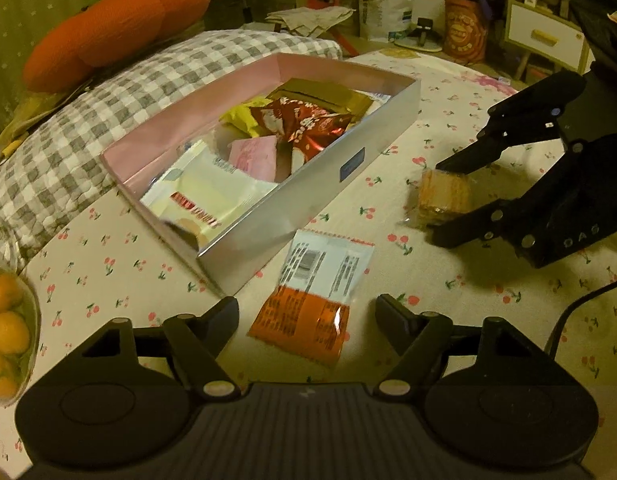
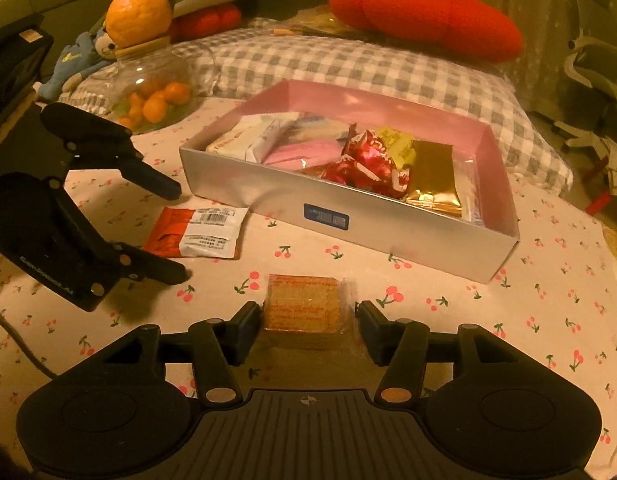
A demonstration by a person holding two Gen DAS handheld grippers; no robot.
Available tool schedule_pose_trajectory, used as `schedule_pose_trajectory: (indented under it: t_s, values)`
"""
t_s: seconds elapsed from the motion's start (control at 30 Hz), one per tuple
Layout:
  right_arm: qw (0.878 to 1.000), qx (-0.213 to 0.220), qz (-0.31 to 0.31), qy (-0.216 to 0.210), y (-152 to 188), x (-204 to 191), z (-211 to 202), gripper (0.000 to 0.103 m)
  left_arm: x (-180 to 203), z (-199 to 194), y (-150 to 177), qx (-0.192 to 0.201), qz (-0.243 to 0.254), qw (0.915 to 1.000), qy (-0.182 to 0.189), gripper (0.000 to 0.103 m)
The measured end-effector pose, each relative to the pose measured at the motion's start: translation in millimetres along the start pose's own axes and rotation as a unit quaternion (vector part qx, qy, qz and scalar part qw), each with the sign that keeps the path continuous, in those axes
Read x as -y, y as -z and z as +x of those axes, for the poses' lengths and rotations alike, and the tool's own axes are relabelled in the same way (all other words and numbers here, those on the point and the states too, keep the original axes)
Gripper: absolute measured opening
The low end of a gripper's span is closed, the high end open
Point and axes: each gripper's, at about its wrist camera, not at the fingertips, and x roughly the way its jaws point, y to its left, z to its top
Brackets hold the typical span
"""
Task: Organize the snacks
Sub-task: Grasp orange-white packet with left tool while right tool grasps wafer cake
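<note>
1. Snack, wafer type, in clear wrap: wafer packet (image 2: 304, 312) lies flat on the cherry-print tablecloth (image 2: 468, 320), just in front of the long near wall of the box, apart from it.
2. Right gripper (image 2: 310, 318): tongs stand half-wide, one on each side of the wafer packet. The left pad sits at its edge, while a sliver of clear wrap shows before the right pad, so no firm pinch is judged yet.
3. Snack, orange-and-white sachet (image 1: 312, 300): lies label side up on the cloth, near the box corner.
4. Left gripper (image 1: 306, 316): tongs wide, straddling the sachet's lower end without pressing it.
5. Box (image 2: 348, 216), silver outside, pink inside: already holds white, pink, red, yellow and gold packets (the far side is the emptier part).
6. Handling note: close squarely on the wafer's short sides and gently, since wafers likely crush; lift clear of the box wall before moving in over it.
7. Edges and room: open cloth lies all round both snacks. The two grippers work near each other, so stagger the lifts. A checked cushion (image 2: 348, 64) and a glass jar of oranges (image 2: 156, 92) border the far side, well apart from the packets.
</note>
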Motion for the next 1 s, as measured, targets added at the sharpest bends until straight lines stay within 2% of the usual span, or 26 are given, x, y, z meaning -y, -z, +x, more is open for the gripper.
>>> schedule_pose_trajectory:
  t_s: [0.13,0.27,0.43,0.6,0.7,0.87,1.0]
  values:
    - [1.0,0.001,0.009,-0.002,-1,0,2,0.054,2,2,-4,0.0,-0.017,0.9998,0.008,0.059]
    - [1.0,0.001,0.014,-0.002,-2,2,3,0.054,5,1,-4,-0.002,-0.039,0.9992,0.0,0.045]
    - [1.0,-0.002,0.015,0.001,-2,1,2,0.054,10,-2,-5,-0.017,-0.068,0.9972,-0.027,0.041]
    - [1.0,-0.002,0.013,0.008,1,1,-1,0.054,12,-5,-1,-0.029,-0.132,0.9891,-0.059,0.043]
    - [1.0,0.0,0.008,0.016,2,0,-1,0.06,12,-6,3,-0.02,-0.156,0.9853,-0.067,0.044]
    - [1.0,-0.001,0.025,0.017,0,3,3,0.065,7,-5,5,-0.01,-0.186,0.9793,-0.08,0.061]
    - [0.999,0.0,0.03,0.018,-1,3,4,0.065,6,-4,6,-0.005,-0.203,0.9757,-0.083,0.062]
